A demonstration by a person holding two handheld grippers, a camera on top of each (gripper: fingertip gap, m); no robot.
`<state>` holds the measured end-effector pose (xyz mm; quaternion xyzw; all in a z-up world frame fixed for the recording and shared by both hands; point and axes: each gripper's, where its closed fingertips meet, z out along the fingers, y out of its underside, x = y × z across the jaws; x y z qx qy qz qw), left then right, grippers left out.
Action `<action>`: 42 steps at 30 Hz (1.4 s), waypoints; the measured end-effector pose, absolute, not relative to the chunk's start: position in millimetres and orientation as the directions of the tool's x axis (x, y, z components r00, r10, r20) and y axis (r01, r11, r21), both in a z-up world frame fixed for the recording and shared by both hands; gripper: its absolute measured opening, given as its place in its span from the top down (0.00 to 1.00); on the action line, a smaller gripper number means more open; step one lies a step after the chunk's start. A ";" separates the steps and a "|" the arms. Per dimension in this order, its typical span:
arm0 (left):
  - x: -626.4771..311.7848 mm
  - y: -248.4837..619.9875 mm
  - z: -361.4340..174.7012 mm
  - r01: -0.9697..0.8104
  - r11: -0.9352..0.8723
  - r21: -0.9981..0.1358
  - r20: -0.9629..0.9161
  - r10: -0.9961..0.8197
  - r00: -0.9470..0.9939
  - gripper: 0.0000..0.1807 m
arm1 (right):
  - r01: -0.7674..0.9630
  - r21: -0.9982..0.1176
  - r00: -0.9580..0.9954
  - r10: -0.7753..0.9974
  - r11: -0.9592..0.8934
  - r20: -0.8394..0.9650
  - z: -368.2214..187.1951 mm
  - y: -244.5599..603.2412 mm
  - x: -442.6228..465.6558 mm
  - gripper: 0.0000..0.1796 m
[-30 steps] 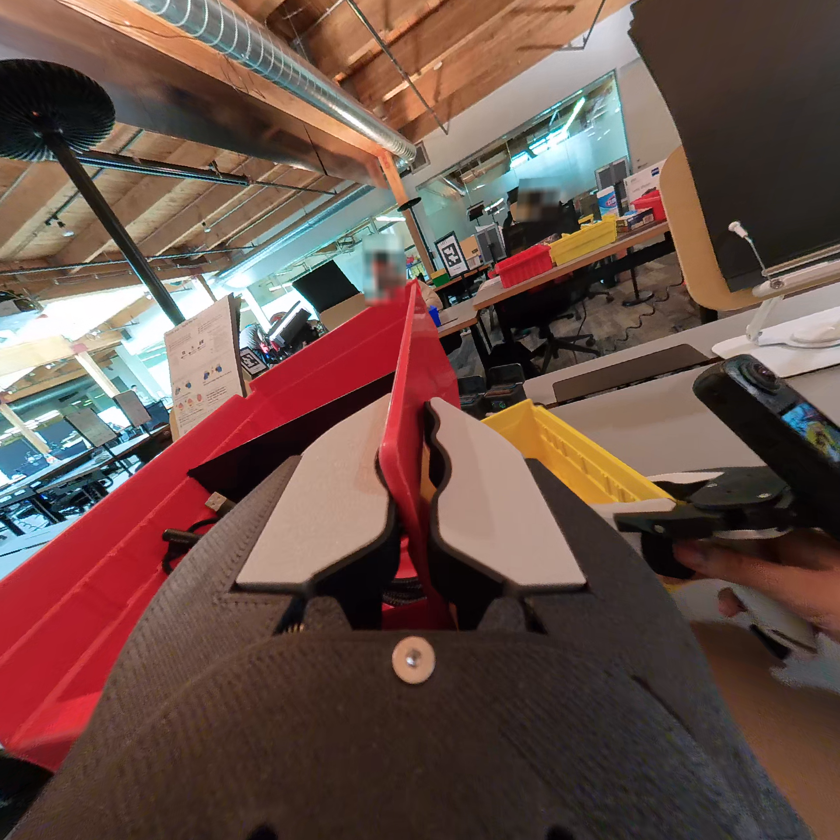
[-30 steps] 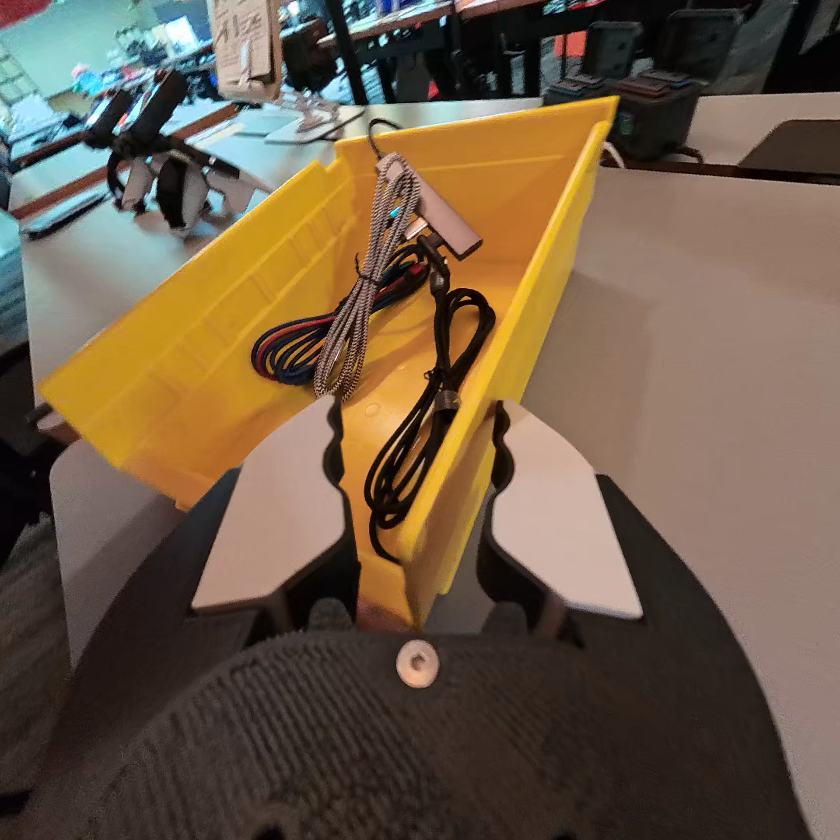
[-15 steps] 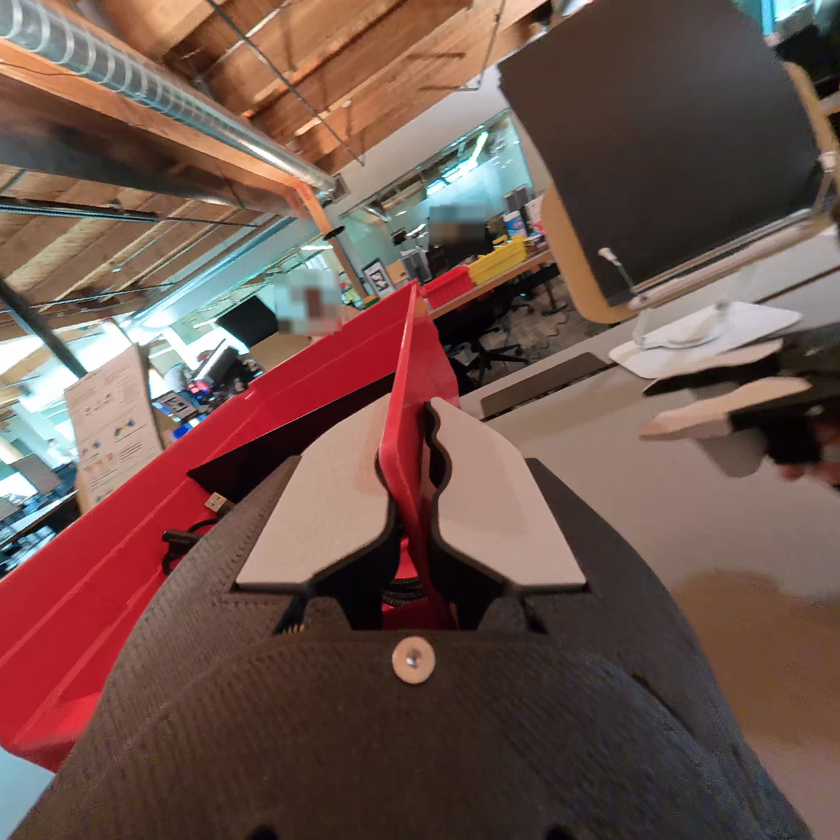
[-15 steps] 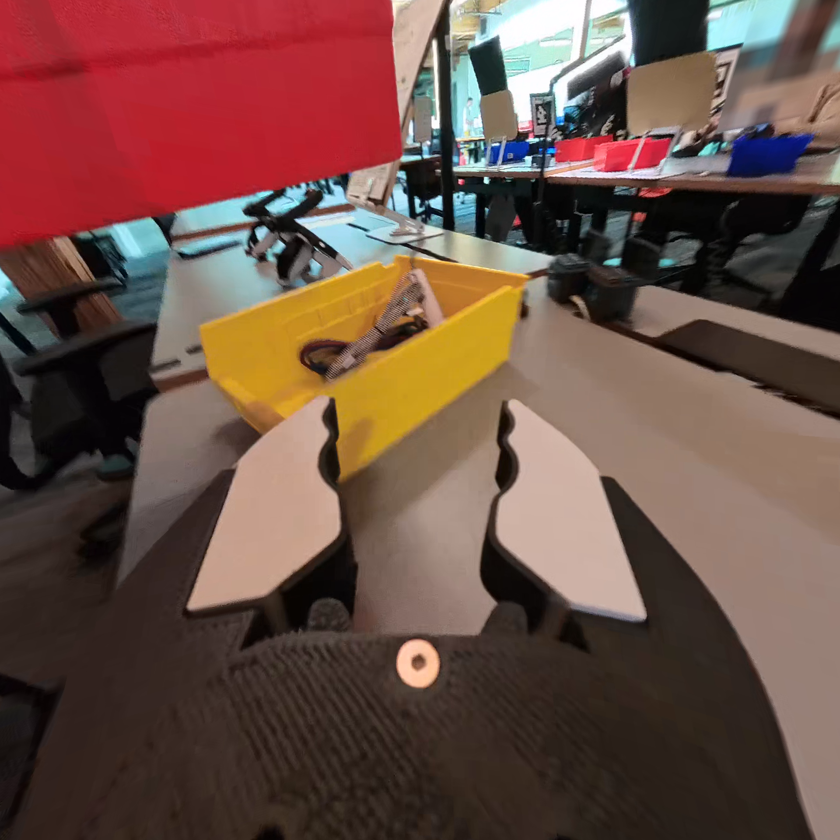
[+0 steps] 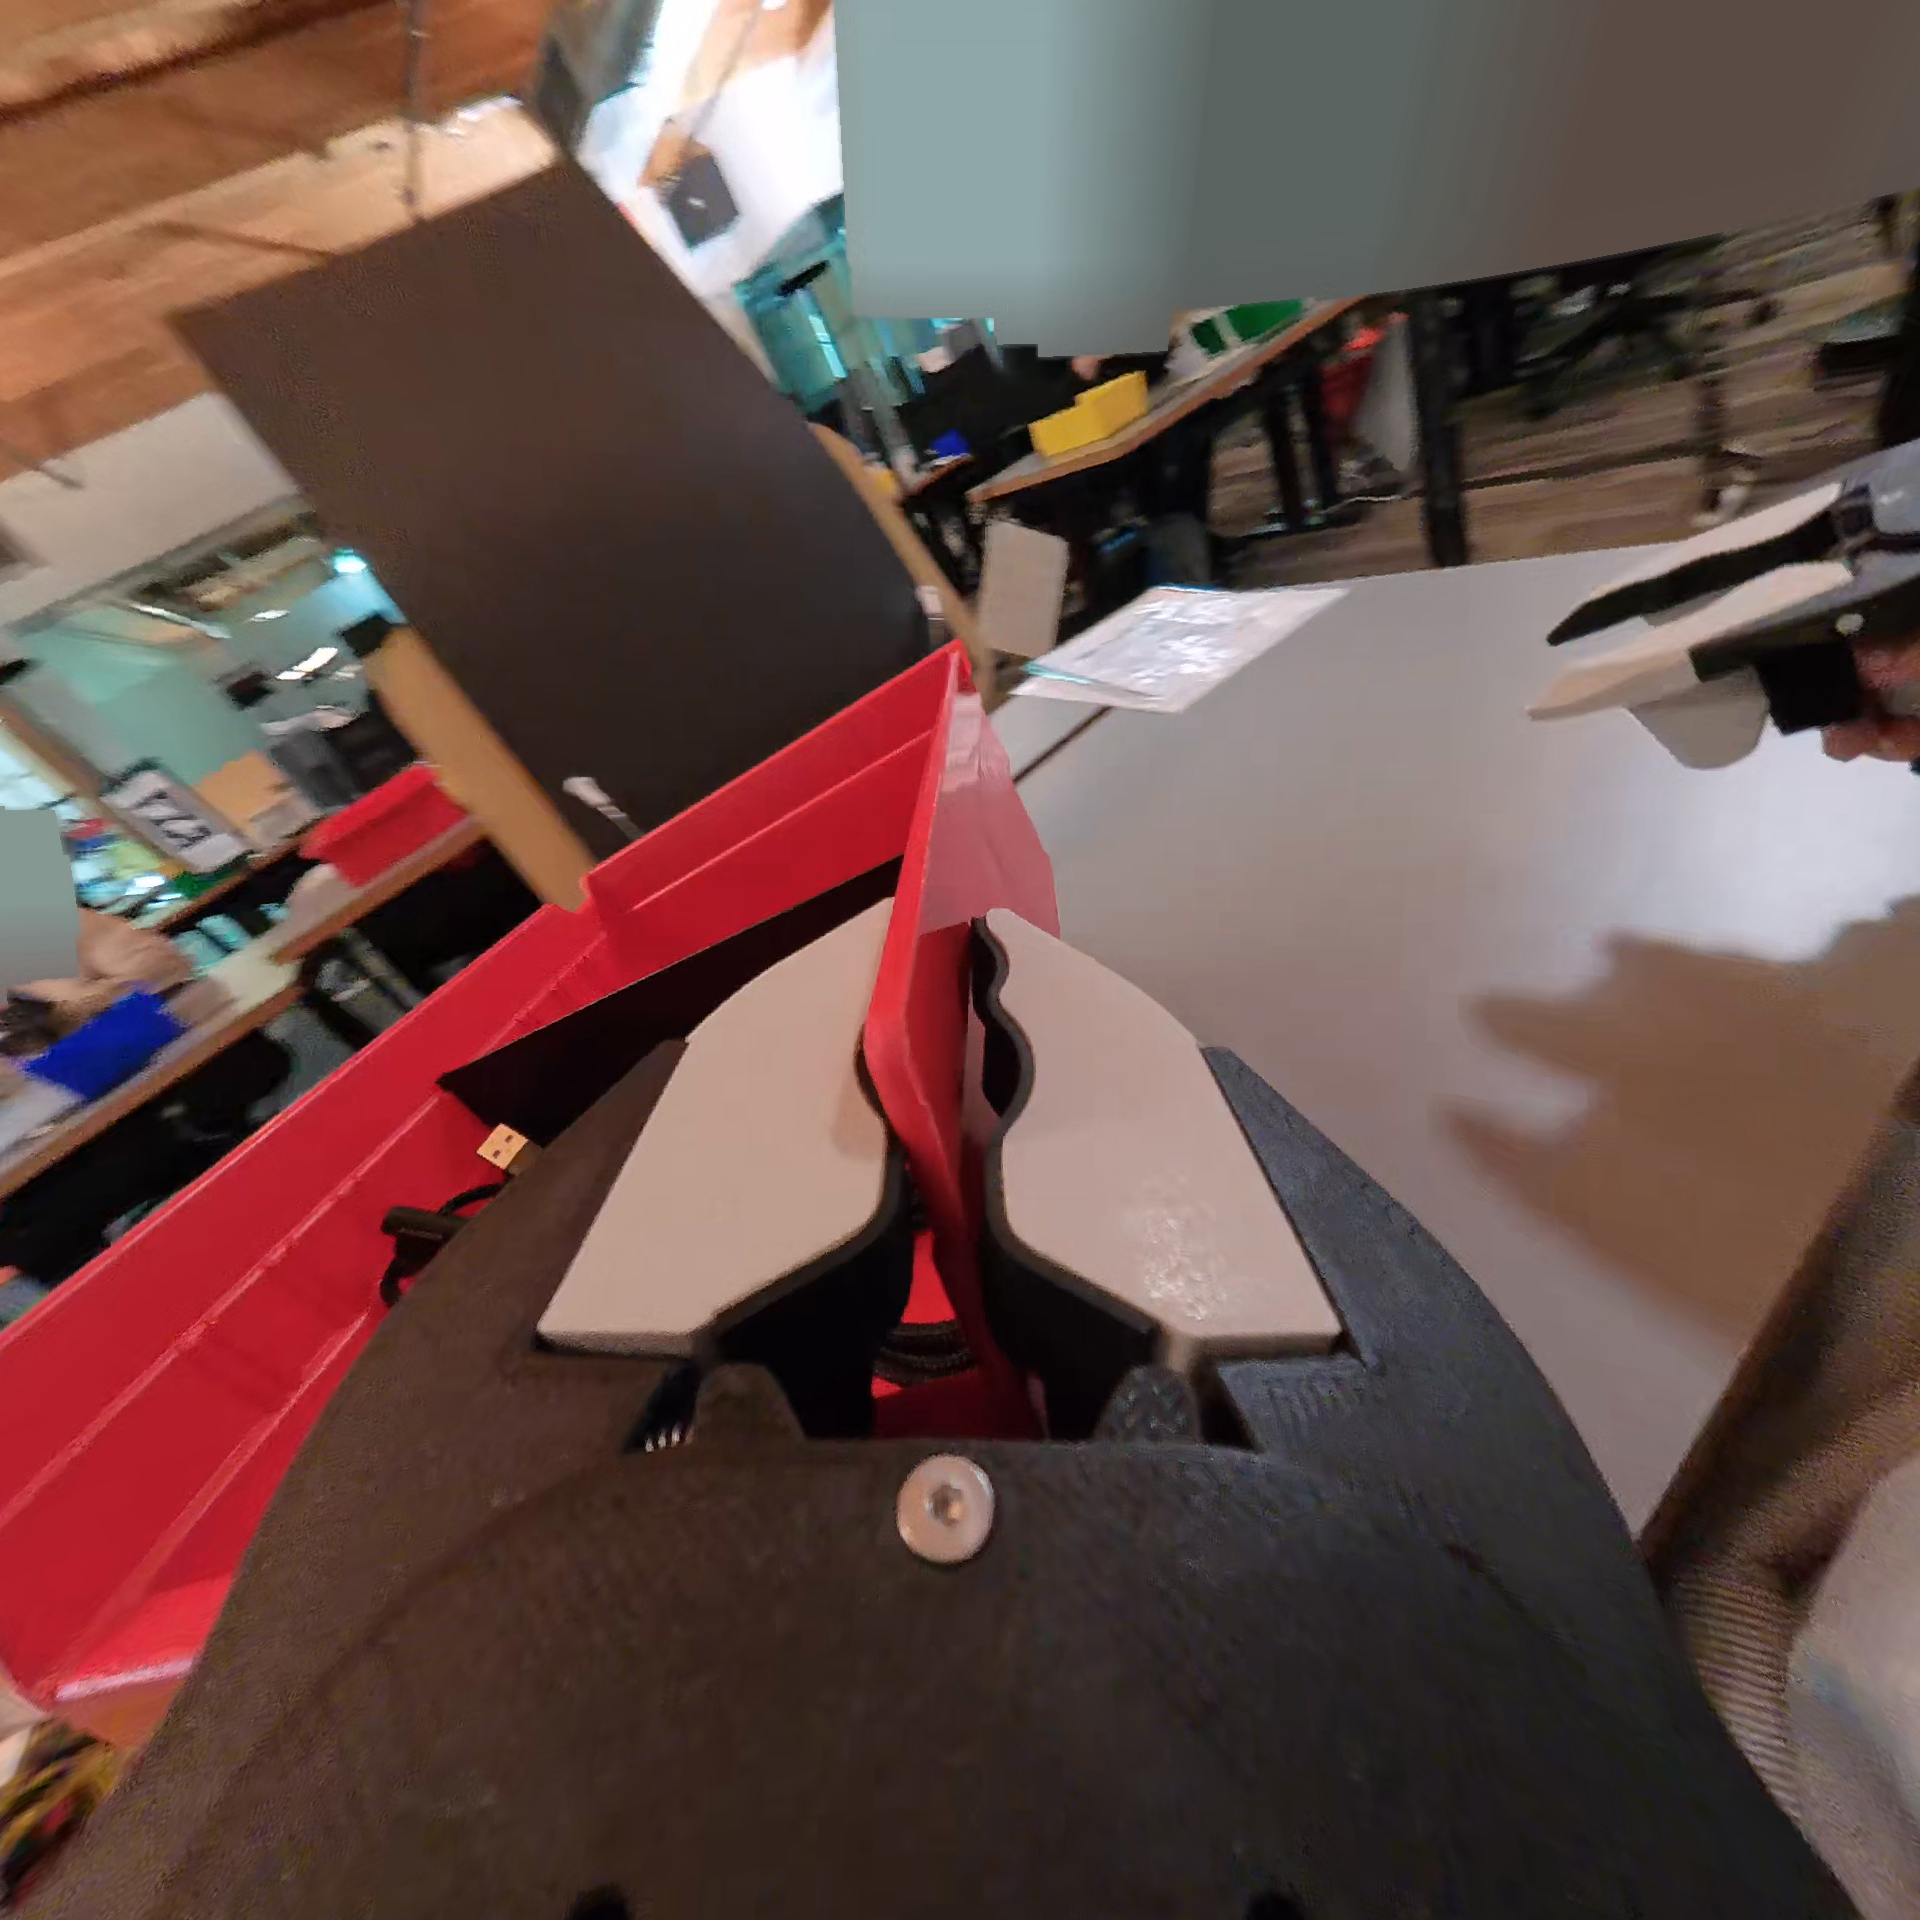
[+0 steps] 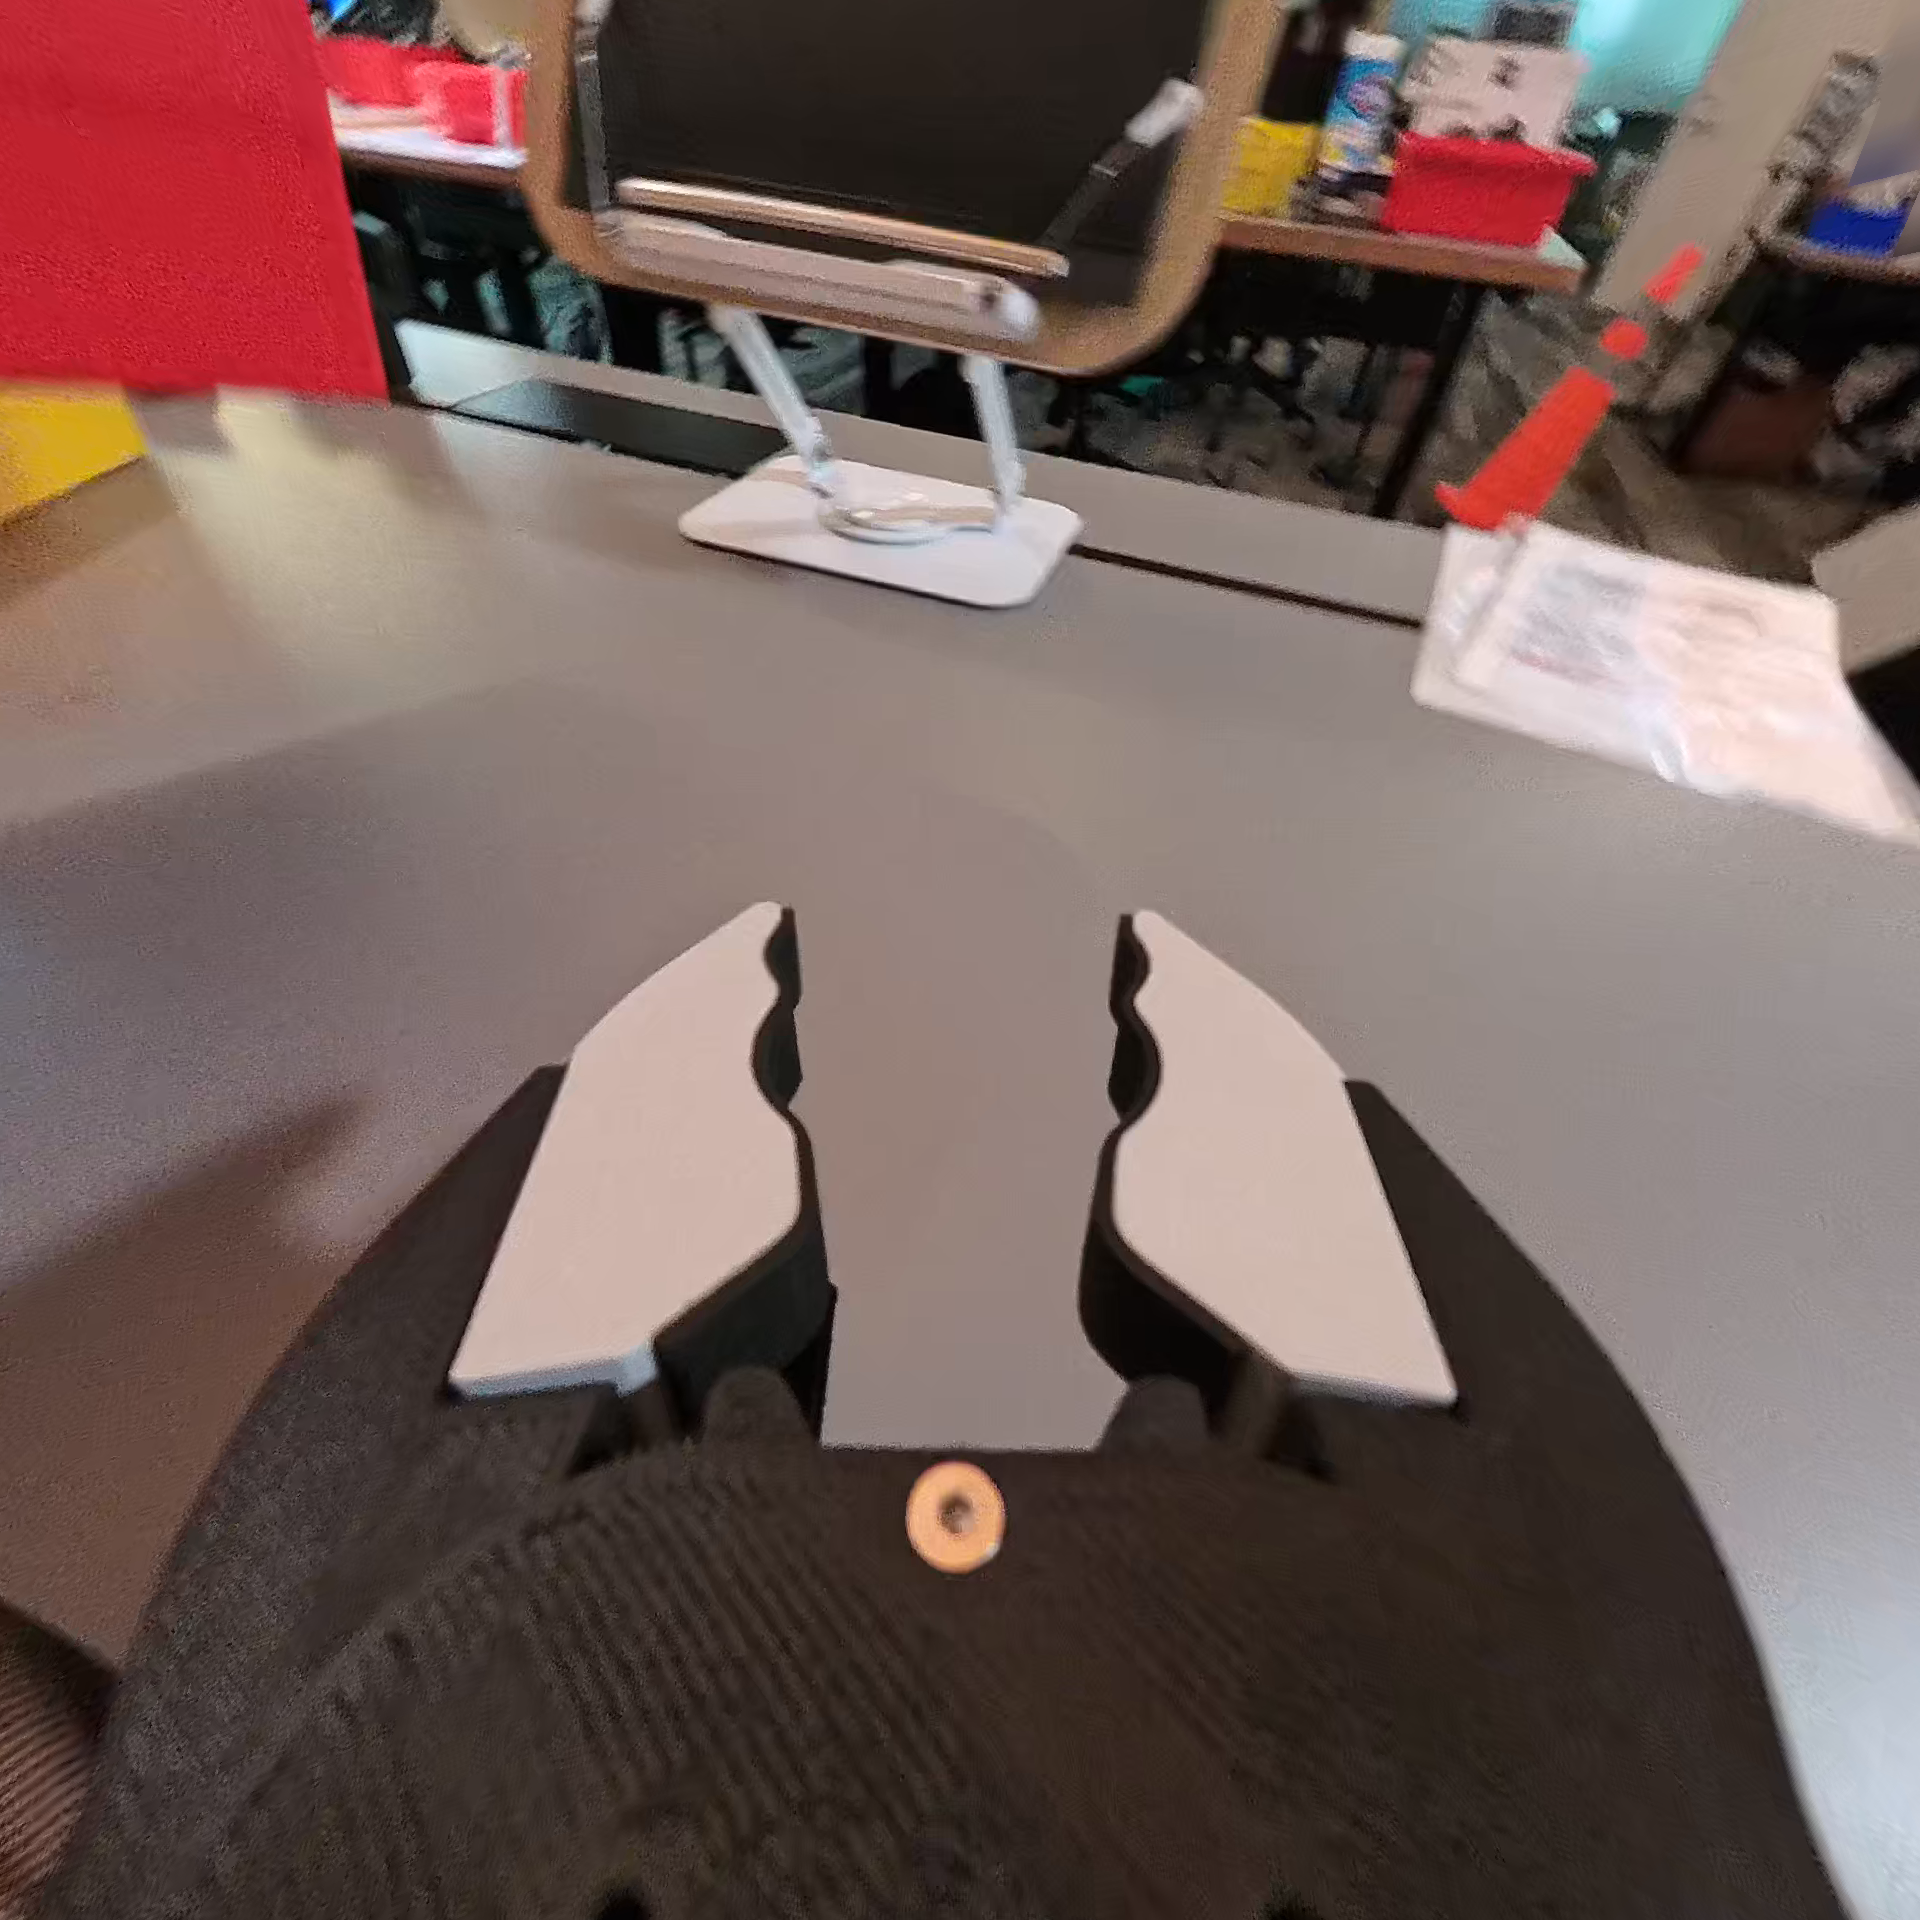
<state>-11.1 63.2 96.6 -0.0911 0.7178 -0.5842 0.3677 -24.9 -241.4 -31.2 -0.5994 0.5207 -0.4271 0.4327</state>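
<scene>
One red bin (image 5: 260, 1299) hangs pinched by its side wall in my left gripper (image 5: 930, 935), black cables (image 5: 436, 1226) lying inside. My right gripper (image 6: 954, 920) hovers spread wide, holding nothing, over the grey table (image 6: 935, 727); a yellow bin (image 6: 57, 442) sits far left.

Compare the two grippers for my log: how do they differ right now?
The left gripper has its jaws shut on the red bin wall; the right gripper has its jaws open and empty. The left carries the bin tilted in the air; the right hovers over bare table. Both have pale grey fingers on black bodies.
</scene>
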 end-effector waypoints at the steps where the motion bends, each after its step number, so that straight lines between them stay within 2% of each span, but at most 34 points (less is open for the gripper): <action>1: -13.1 46.4 88.1 0.290 0.303 -0.908 -0.413 -0.532 -0.739 0.97 | -0.260 -0.965 0.066 -0.998 -0.021 0.004 -34.1 -253.8 -34.7 0.67; 5: -16.1 -15.1 54.4 0.254 0.334 -0.907 -0.390 -0.445 -0.806 0.96 | -0.255 -0.949 0.037 -0.979 0.186 -0.201 -38.6 -279.2 -47.8 0.71; 7: -17.0 -42.7 36.1 0.241 0.350 -0.905 -0.381 -0.417 -0.825 0.96 | -0.242 -0.944 0.051 -0.968 0.227 -0.245 -38.3 -281.6 -50.6 0.78; 12: -17.1 -98.4 6.3 0.258 0.346 -0.902 -0.392 -0.405 -0.826 0.96 | -0.133 -0.971 0.073 -0.975 0.197 -0.208 -16.5 -284.9 -57.1 0.79; 17: -13.3 -151.8 -39.0 0.262 0.321 -0.910 -0.379 -0.387 -0.840 0.92 | -0.220 -0.959 0.093 -0.975 0.180 -0.204 -31.7 -279.5 -54.2 0.76; 19: -16.5 -171.8 -54.1 0.188 0.308 -0.933 -0.294 -0.347 -0.890 0.90 | -0.226 -0.957 0.077 -0.975 0.184 -0.206 -33.9 -282.2 -53.8 0.76; 22: -21.8 -190.8 -49.7 0.163 0.258 -0.952 -0.239 -0.301 -0.923 0.90 | -0.224 -0.953 0.072 -0.972 0.204 -0.224 -34.1 -283.0 -53.6 0.76; 25: -37.5 -203.7 -45.1 0.029 0.207 -0.978 -0.069 -0.188 -0.980 0.80 | -0.234 -0.955 0.077 -0.975 0.184 -0.207 -37.6 -279.3 -51.4 0.75; 28: -61.6 -205.1 -34.0 -0.062 0.170 -0.983 0.058 -0.033 -0.998 0.63 | -0.254 -0.959 0.097 -0.984 0.123 -0.152 -43.3 -270.2 -48.2 0.71; 32: -78.2 -174.8 -14.8 -0.096 0.123 -0.988 0.107 0.083 -0.991 0.55 | -0.243 -0.970 0.156 -0.987 -0.003 -0.036 -44.2 -252.2 -45.0 0.63; 36: -47.1 -123.6 -3.2 -0.073 0.061 -0.995 0.071 -0.032 -0.997 0.47 | -0.213 -0.973 0.207 -0.977 -0.086 0.041 -41.5 -229.2 -42.1 0.56; 38: -22.8 -96.7 -9.7 -0.092 0.062 -0.994 0.084 -0.124 -0.989 0.45 | -0.211 -0.975 0.210 -0.977 -0.070 0.024 -40.7 -215.3 -37.3 0.48; 40: -3.9 -72.3 -16.0 -0.169 0.029 -0.985 0.161 -0.188 -0.969 0.44 | -0.220 -0.975 0.148 -0.989 -0.006 -0.027 -41.5 -210.8 -30.4 0.46; 42: 9.7 -53.1 -14.7 -0.285 -0.079 -0.955 0.295 -0.204 -0.933 0.42 | -0.245 -0.969 0.130 -0.989 0.033 -0.067 -47.6 -203.6 -21.7 0.37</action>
